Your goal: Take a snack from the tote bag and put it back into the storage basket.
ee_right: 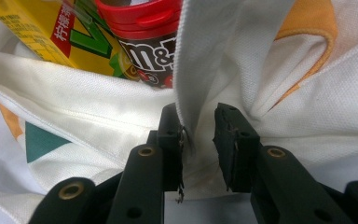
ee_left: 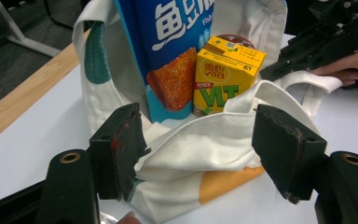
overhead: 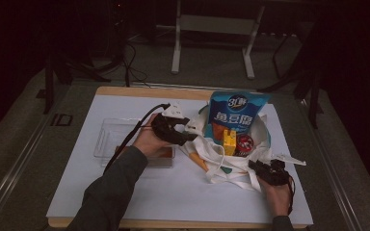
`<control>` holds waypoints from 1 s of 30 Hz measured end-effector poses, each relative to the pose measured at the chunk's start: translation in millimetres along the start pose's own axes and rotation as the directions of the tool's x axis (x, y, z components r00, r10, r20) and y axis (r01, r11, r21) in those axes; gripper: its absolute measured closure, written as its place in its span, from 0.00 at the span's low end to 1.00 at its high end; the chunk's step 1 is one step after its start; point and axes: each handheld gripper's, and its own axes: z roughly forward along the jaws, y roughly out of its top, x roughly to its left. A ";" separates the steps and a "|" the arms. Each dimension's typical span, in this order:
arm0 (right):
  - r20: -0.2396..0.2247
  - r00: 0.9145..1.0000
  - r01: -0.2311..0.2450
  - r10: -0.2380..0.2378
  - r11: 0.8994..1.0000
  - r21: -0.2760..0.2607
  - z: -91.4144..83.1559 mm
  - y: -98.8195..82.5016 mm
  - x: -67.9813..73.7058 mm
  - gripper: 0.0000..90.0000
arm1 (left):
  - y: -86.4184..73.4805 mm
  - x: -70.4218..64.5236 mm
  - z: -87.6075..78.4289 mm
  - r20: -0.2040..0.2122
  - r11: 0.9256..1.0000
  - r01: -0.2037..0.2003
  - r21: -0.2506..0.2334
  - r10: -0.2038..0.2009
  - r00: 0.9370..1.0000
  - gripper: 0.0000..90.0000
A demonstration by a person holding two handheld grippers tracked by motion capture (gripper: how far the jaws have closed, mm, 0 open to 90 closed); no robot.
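Observation:
A white cloth tote bag [overhead: 221, 166] lies open on the table and holds a tall blue snack bag [overhead: 238, 113], a yellow lemon tea carton [overhead: 230, 139] and a red-capped M&M's tube [overhead: 244, 143]. My left gripper [overhead: 188, 134] is at the bag's left rim. In the left gripper view its jaws [ee_left: 200, 149] stand wide with the bag's folded rim [ee_left: 191, 140] between them, brushing the left pad [ee_left: 121, 149]. My right gripper [overhead: 259, 166] is at the bag's front right corner. Its jaws [ee_right: 198, 140] straddle a cloth strap [ee_right: 191, 70] that lies against one pad, with a gap to the other.
A clear plastic tray [overhead: 111, 139] sits left of the bag, under my left forearm, with something orange [overhead: 164, 153] at its near right corner. A white sheet [overhead: 173, 192] covers the tabletop. Metal frame legs [overhead: 176, 53] stand on the floor beyond the far edge.

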 end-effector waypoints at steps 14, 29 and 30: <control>-0.002 1.000 0.001 -0.001 1.000 -0.001 0.1 0.1 -0.4 0.80 | 4.9 -2.3 7.8 0.012 1.000 -0.013 0.016 0.013 1.000 0.38; -0.005 1.000 -0.004 0.004 1.000 0.001 0.1 0.2 -0.6 0.80 | 13.9 -6.3 16.4 0.013 0.999 -0.032 0.020 0.032 0.999 0.38; -0.005 1.000 -0.005 0.005 1.000 0.001 0.1 0.2 -0.5 0.80 | 14.5 -6.7 16.7 0.009 0.999 -0.036 0.021 0.036 0.999 0.38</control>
